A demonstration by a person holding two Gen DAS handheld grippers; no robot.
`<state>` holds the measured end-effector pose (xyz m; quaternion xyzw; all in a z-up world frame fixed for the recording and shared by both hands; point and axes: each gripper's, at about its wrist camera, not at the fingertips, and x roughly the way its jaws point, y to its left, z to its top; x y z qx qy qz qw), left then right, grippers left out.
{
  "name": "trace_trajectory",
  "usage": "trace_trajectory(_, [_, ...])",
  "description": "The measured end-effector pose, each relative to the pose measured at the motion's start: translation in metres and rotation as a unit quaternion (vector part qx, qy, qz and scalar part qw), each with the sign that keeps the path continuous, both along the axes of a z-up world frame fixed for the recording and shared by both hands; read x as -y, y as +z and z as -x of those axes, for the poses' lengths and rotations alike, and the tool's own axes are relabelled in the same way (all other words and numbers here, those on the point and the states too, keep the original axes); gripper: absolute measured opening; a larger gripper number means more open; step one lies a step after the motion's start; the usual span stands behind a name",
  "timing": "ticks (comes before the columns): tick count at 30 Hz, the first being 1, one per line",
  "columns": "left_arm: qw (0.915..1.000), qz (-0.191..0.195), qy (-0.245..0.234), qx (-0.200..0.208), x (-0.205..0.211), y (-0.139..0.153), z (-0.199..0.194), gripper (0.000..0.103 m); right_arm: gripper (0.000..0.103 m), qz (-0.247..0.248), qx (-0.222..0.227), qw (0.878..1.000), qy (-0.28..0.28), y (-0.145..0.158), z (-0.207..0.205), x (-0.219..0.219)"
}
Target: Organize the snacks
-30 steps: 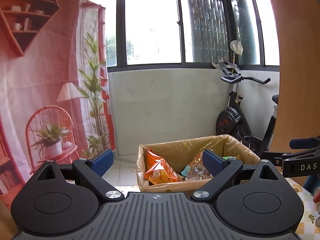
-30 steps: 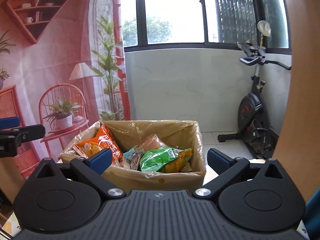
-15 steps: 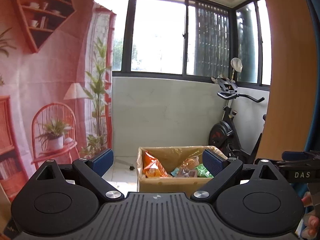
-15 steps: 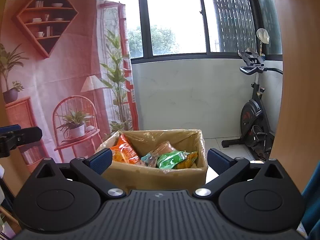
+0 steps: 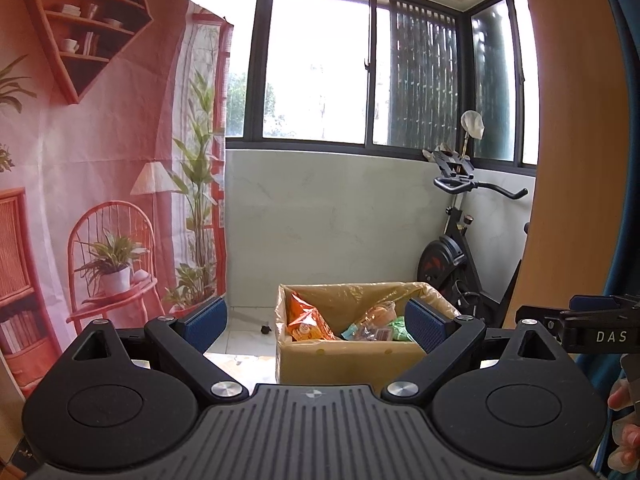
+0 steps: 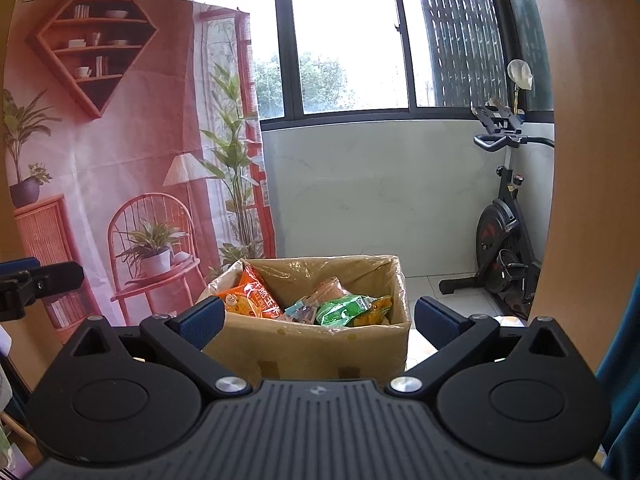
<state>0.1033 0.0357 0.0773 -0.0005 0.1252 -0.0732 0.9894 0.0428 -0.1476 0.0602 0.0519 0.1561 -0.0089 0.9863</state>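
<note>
Balcony-type room, big dark-framed windows [image 6: 348, 40], pale marble-look wall below, pink printed backdrop [image 6: 120, 152] hanging on the left, exercise bike [image 6: 504, 220] in the right corner on the tiled floor. Cardboard box [image 6: 320, 344] lined with clear plastic stands straight ahead of both cameras; what it rests on is hidden by the gripper bodies. Inside: orange snack bag [image 6: 252, 298] upright against the left wall, green snack bag [image 6: 344, 310] lying toward the right front, a teal packet [image 6: 300, 306] and a clear-wrapped pack [image 6: 330, 286] between them.

Left hand-held gripper [image 5: 316, 320] spread wide, nothing between the blue pads, box seen mostly toward its right finger. Right hand-held gripper [image 6: 318, 316] also spread wide and empty, box centred between its fingers. Both sit short of the box, not touching it. From the left wrist view the right gripper's side [image 5: 584, 326] pokes in at the right edge, with fingertips of the person's hand [image 5: 624, 420] below it.
</note>
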Motion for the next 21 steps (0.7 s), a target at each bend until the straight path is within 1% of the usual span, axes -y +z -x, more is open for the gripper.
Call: trace_trajectory(21, [0.9999, 0.006, -0.010, -0.011, -0.0051, -0.0054, -0.0016, 0.097, 0.103, 0.004, -0.011, 1.000, -0.002, -0.0066, 0.0010, 0.0036])
